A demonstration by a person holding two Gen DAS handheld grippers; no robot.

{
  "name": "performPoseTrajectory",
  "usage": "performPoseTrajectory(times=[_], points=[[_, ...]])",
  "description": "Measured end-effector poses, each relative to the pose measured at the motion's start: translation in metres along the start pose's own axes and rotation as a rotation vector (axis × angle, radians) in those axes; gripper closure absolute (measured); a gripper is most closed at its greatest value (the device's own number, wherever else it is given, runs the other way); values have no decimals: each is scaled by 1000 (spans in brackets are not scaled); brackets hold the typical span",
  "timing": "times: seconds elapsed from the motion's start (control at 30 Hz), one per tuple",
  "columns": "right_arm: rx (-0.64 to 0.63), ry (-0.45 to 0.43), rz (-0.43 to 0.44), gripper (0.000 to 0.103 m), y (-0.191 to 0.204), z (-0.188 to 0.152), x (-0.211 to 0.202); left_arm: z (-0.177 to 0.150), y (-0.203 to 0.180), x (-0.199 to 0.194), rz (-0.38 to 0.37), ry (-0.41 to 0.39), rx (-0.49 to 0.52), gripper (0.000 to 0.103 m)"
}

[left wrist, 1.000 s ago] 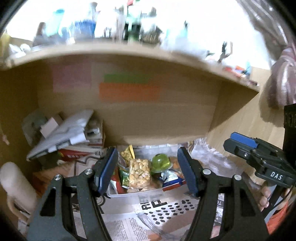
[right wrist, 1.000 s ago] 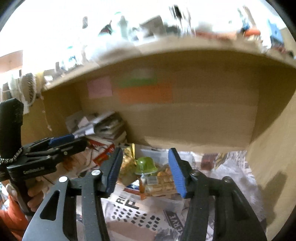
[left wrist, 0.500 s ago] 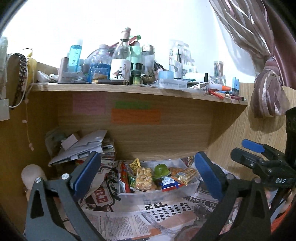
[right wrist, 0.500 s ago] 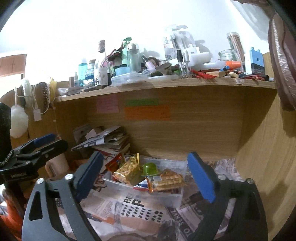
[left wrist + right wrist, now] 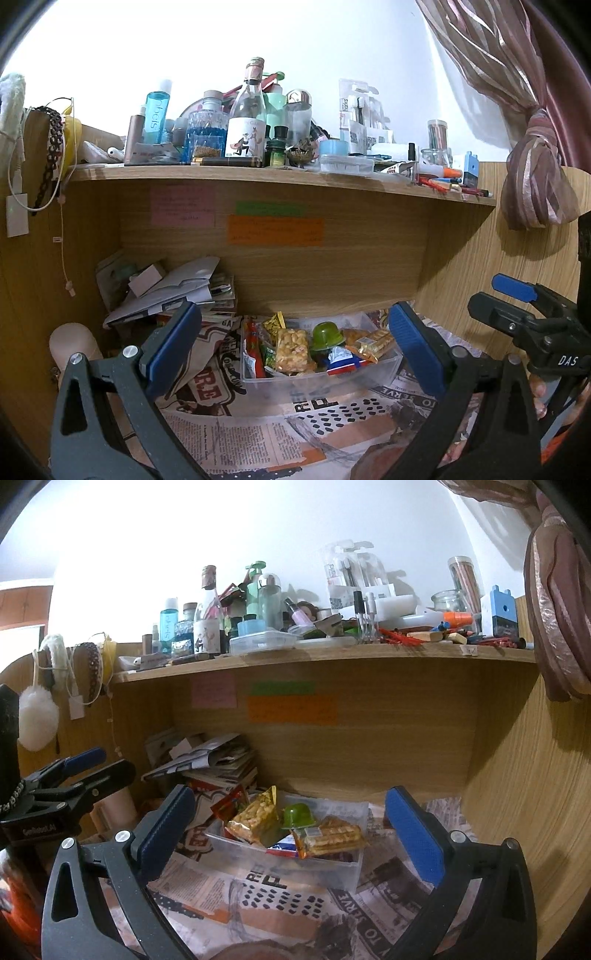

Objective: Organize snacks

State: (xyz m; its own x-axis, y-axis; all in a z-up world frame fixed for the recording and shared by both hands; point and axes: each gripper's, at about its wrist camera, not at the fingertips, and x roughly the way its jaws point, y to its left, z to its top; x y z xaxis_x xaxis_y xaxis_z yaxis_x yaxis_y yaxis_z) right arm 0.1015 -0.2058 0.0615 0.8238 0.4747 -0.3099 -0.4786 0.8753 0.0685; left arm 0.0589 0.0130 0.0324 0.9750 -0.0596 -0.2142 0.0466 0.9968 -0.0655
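Observation:
A clear plastic bin (image 5: pixel 321 382) of snacks sits on newspaper under the wooden shelf; it also shows in the right wrist view (image 5: pixel 343 871). In it lie a peanut packet (image 5: pixel 293 350), a green jelly cup (image 5: pixel 327 335) (image 5: pixel 297 815), a cracker packet (image 5: pixel 332 836), a yellow snack packet (image 5: pixel 255 818) and a red packet (image 5: pixel 253 350). My left gripper (image 5: pixel 293 345) is open and empty, well back from the bin. My right gripper (image 5: pixel 291 829) is open and empty, also back from it.
Newspaper (image 5: pixel 258 435) covers the desk. A pile of papers and booklets (image 5: pixel 170 291) sits back left beside a pink cup (image 5: pixel 72 347). The shelf above (image 5: pixel 280 173) is crowded with bottles and jars. A wooden side wall (image 5: pixel 524 794) and a tied curtain (image 5: pixel 535 184) stand right.
Both grippers have drawn back and up from the bin and opened wider. The view now takes in the whole shelf top, and the blur is gone.

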Motion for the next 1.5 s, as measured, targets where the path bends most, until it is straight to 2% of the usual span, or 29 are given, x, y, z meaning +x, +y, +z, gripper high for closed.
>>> performPoseTrajectory(times=[1.5], points=[[15, 10, -1, 0, -9, -4, 1, -2, -6, 4, -34, 0, 7, 0]])
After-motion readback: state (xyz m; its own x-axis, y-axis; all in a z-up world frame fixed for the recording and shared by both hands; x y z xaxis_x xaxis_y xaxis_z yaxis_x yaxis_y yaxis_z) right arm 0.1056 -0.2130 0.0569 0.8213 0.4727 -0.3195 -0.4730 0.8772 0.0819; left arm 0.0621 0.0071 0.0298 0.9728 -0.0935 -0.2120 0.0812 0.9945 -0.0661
